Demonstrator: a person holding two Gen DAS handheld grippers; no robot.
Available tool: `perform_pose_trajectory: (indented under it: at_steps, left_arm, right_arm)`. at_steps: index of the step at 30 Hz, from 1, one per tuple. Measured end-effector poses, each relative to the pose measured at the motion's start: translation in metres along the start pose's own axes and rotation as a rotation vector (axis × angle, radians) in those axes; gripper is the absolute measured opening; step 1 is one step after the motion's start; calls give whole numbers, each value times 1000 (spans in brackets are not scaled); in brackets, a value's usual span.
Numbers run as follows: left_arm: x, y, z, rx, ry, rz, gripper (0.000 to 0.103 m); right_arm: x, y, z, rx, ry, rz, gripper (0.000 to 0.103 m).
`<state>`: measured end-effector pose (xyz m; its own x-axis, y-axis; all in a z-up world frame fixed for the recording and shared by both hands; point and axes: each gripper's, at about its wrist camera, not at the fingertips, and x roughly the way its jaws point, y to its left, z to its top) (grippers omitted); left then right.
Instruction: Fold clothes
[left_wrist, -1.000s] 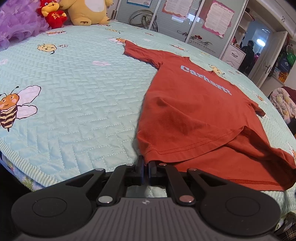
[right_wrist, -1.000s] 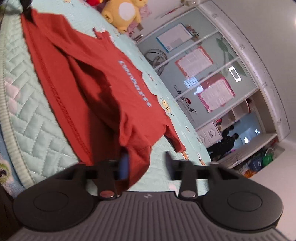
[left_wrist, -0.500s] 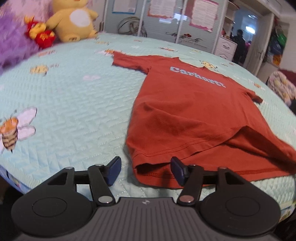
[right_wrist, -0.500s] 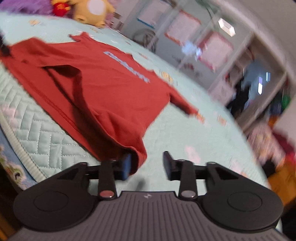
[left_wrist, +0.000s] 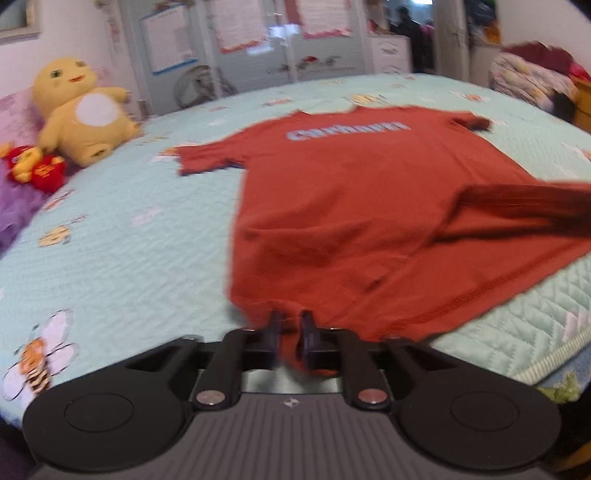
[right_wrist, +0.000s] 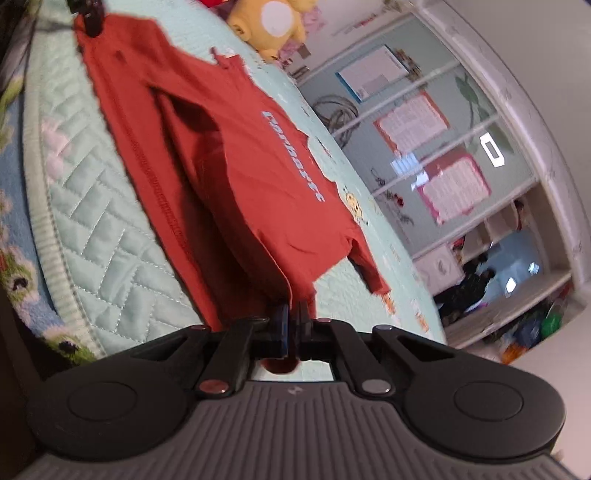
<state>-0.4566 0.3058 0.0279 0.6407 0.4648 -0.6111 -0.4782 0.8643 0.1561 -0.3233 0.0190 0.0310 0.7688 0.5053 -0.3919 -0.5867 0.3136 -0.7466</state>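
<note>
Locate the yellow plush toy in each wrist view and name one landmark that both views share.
Left wrist view: the yellow plush toy sits at the upper left, at the far side of the bed, beside a small red plush toy.
Right wrist view: it shows at the top edge, just left of centre, partly cut off.
Shared landmark: the pale lettering on the red T-shirt.

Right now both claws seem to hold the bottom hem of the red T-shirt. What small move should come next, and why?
Probably lift both hem corners together and carry them toward the collar. The left claw and the right claw, whose jaws have just closed, each pinch the hem of the red T-shirt, which lies spread, print up, on the quilt.
</note>
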Motion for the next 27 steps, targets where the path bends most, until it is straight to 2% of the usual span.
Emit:
perform_pose_trajectory:
  at_steps: [3,5,18,20,22,24,27]
  left_arm:
    - [-1,22,-6,-98,11,29,10]
    - [4,31,-10,-136,35,6,10]
    - [3,33,-11,-159,43,-19,14]
    - [0,27,-10,-115,32,-37,27]
    - [-3,15,-9,-36,15,-52,54]
    - [-5,1,-8,62,-3,-59,62]
    - [4,-14,-7,178,2,-21,63]
  right_arm:
    - [0,-14,-5,100,31,18,1]
    - [4,-16,-11,134,61,40,1]
    - [10,-10,-29,182,109,77,1]
    - [13,-13,-31,221,124,95,1]
    - [14,-15,-32,253,128,104,1]
    - [15,-17,-31,285,134,115,1]
    - [14,-21,-29,319,133,124,1]
